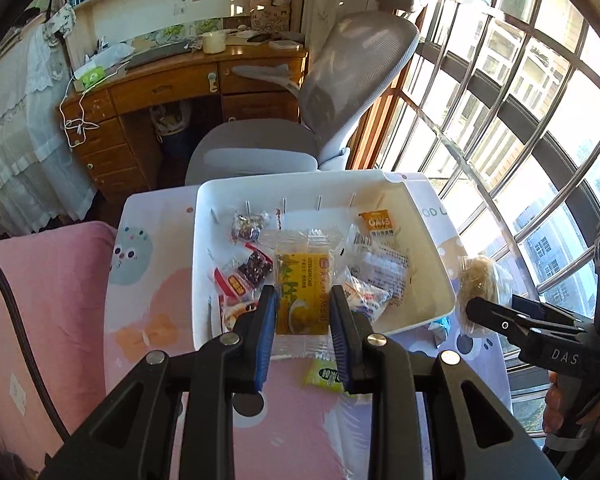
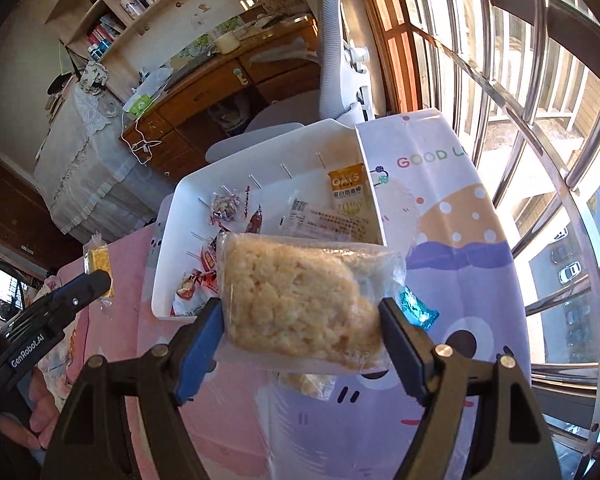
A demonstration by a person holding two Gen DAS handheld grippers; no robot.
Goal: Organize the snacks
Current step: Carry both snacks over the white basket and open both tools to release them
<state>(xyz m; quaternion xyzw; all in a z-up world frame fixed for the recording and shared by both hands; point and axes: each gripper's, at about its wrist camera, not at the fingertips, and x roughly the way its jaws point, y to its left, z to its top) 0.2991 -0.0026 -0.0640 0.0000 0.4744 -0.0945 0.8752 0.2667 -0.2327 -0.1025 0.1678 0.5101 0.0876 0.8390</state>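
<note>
With the left gripper (image 1: pixel 303 312) clenched on the yellow cake (image 1: pixel 302 292) and the right gripper (image 2: pixel 302 322) grasping the rice cake (image 2: pixel 300 300), both lifted at the bin's (image 1: pixel 428 248) near edge, release each low over bare bin floor

Glossy clear plastic wrap is seen on the yellow cake packet (image 1: pixel 302 294) and the rough, crumbly rice cake (image 2: pixel 300 300) | white bin (image 1: pixel 428 240): smooth moulded plastic | desk (image 2: pixel 452 220): covered in printed matt cloth | hand-held gripper pads (image 1: pixel 265 336): ribbed blue, set on matt black plastic.
</note>
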